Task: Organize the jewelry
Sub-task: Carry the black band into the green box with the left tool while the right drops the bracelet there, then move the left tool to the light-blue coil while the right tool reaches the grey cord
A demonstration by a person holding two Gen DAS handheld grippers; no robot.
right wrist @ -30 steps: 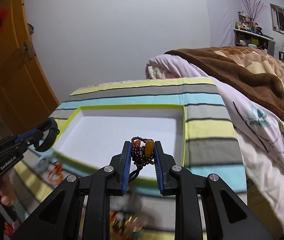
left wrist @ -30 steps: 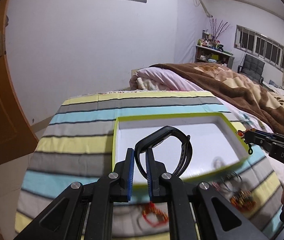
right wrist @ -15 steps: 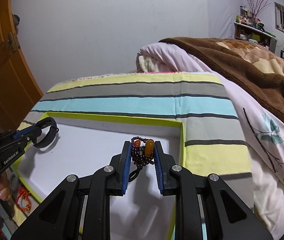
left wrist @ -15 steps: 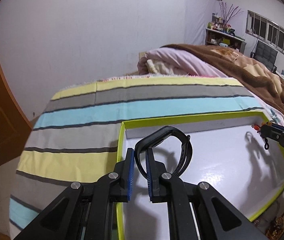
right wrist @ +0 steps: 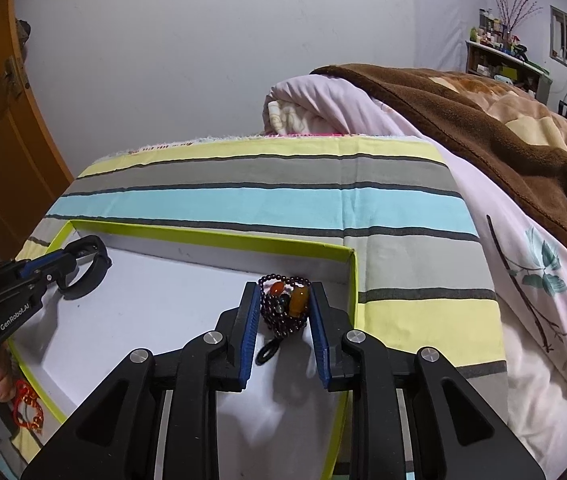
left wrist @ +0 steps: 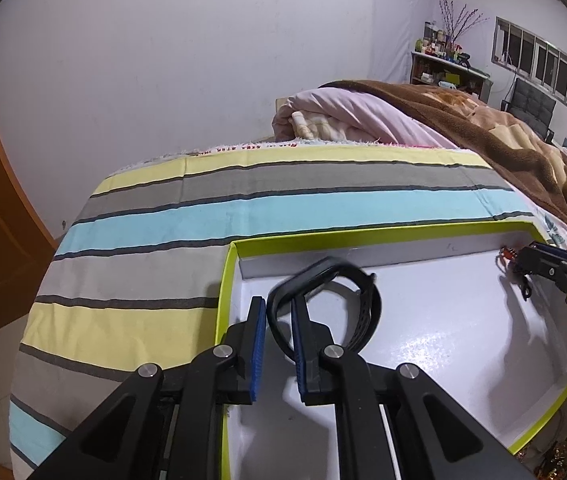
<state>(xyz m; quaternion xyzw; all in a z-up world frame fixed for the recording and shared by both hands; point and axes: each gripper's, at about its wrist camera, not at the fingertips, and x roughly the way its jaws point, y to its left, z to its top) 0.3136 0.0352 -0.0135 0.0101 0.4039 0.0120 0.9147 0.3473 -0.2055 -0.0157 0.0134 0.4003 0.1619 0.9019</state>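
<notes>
A shallow white tray with a lime-green rim (left wrist: pixel 363 232) (right wrist: pixel 203 236) lies on the striped cloth. My left gripper (left wrist: pixel 276 344) is over the tray's far left corner, its jaws parted with a black wristband (left wrist: pixel 339 300) looped around the right finger; it also shows in the right wrist view (right wrist: pixel 79 256). My right gripper (right wrist: pixel 283 332) is over the tray's far right corner, jaws widened, with a dark bead bracelet with amber and orange beads (right wrist: pixel 285 308) between the pads. In the left wrist view it shows at the right (left wrist: pixel 523 264).
A striped yellow, grey and blue cloth (left wrist: pixel 243 204) covers the surface. A red bracelet (right wrist: pixel 27 404) lies outside the tray's near left edge, more jewelry (left wrist: pixel 555 456) by its near right. A pink quilt and brown blanket (right wrist: pixel 463 120) lie behind and right.
Both grippers moved forward over the tray toward its far corners and lowered. Both sets of jaws have widened; the wristband and the bead bracelet sit looser between them.
</notes>
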